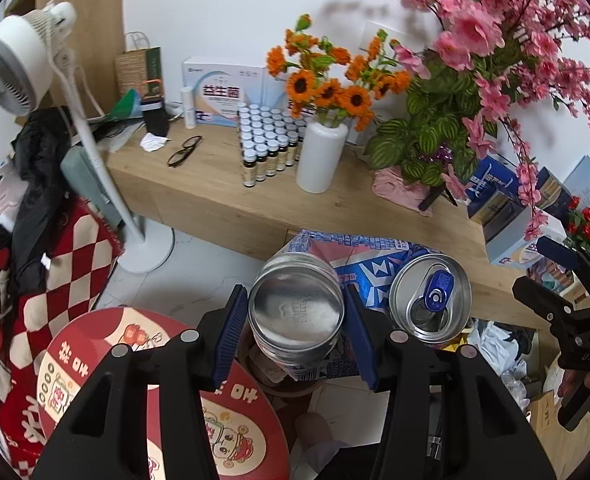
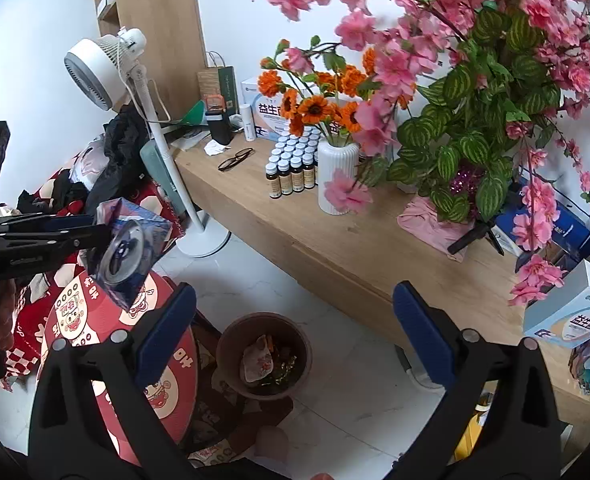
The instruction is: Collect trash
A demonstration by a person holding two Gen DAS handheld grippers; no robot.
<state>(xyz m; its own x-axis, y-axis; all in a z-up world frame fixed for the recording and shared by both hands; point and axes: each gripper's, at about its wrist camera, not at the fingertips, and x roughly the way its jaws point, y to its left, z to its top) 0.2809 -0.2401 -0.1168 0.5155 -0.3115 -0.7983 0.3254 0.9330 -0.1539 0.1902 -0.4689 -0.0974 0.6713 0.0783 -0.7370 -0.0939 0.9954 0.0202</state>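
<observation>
Overhead, the left claw (image 1: 295, 330) is clamped on a silver can (image 1: 297, 312) still joined to a second can (image 1: 431, 300) by torn blue packaging (image 1: 369, 268), above the brown bin (image 2: 263, 354) on the floor. The right claw (image 2: 295, 340) hangs apart, empty. Only one can is pinched; the other could tear loose and miss the bin.

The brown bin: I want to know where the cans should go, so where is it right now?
In the right wrist view the brown bin stands on the white floor, low and centre, between the red round tin and the wooden bench, already holding wrappers.
</observation>
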